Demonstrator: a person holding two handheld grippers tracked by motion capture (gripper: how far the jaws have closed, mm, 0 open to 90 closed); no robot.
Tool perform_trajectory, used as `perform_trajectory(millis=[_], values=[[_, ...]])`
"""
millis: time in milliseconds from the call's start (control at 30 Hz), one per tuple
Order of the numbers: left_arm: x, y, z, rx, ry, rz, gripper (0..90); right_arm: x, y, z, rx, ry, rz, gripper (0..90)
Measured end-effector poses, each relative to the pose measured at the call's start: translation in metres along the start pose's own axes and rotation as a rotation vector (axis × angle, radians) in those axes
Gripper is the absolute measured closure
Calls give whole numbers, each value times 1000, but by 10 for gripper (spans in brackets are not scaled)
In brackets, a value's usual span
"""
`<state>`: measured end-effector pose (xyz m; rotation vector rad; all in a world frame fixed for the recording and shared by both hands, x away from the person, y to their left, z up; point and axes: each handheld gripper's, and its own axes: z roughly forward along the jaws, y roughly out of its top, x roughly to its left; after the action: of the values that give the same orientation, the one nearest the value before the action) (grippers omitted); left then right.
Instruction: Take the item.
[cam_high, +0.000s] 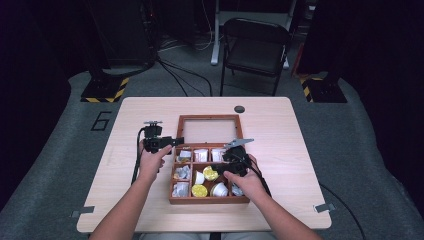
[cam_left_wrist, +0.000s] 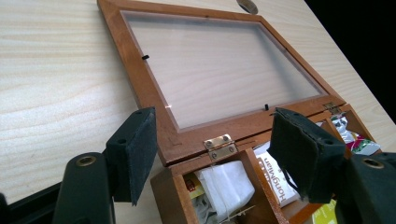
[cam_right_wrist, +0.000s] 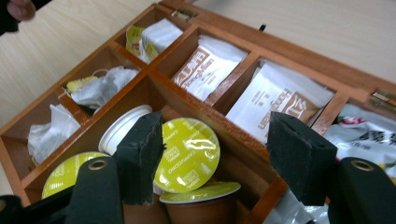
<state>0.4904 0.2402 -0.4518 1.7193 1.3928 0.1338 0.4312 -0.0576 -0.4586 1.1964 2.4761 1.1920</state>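
A wooden box (cam_high: 209, 199) sits on the counter (cam_high: 280, 130), its glass lid (cam_high: 209, 129) thrown fully back and lying flat behind it. The box is split into compartments: tea bags and white sachets (cam_right_wrist: 205, 65) fill the back row, loose wrappers lie at the left, and yellow-topped capsules (cam_right_wrist: 189, 154) stand in the middle with a white cup (cam_right_wrist: 122, 128) beside them.

The left tongs (cam_high: 176, 141) hover at the box's rear left corner, pointing toward the hinge line. In the left gripper view the tongs (cam_left_wrist: 212, 158) are spread, with the brass hinge (cam_left_wrist: 219, 147) and the corner of the lid frame showing between the pads; neither pad touches the wood, and nothing is pinched.

The right tongs (cam_high: 216, 167) reach over the box from its right side, above the capsules. In the right gripper view these tongs (cam_right_wrist: 219, 158) are also spread and empty; one capsule lid shows just past the left pad, and a wooden divider (cam_right_wrist: 233, 135) runs across the gap below. The pads hang above the contents, apart from them.
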Motion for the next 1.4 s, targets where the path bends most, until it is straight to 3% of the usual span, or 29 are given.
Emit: perform_trajectory(millis=[300, 433, 567, 633, 733, 867, 1400], values=[[-8, -2, -7, -14, -13, 31, 323, 10, -10, 3, 18, 26, -21, 356], [-8, -6, -9, -22, -29, 7, 327, 15, -13, 3, 31, 37, -15, 356], [-4, -10, -11, -25, -35, 9, 327, 19, -14, 7, 48, 28, -58, 355], [-4, -12, -13, -10, -18, 29, 326, 20, -15, 10, 55, 31, -53, 354], [-5, -13, -15, -17, -25, 38, 326, 21, -16, 12, 73, 29, -50, 353], [-5, -18, -19, -28, -53, 31, 326, 21, -18, 18, 86, 13, -60, 352], [-3, -22, -31, -67, -62, -5, 327, 21, -12, 33, 147, 3, -68, 347]])
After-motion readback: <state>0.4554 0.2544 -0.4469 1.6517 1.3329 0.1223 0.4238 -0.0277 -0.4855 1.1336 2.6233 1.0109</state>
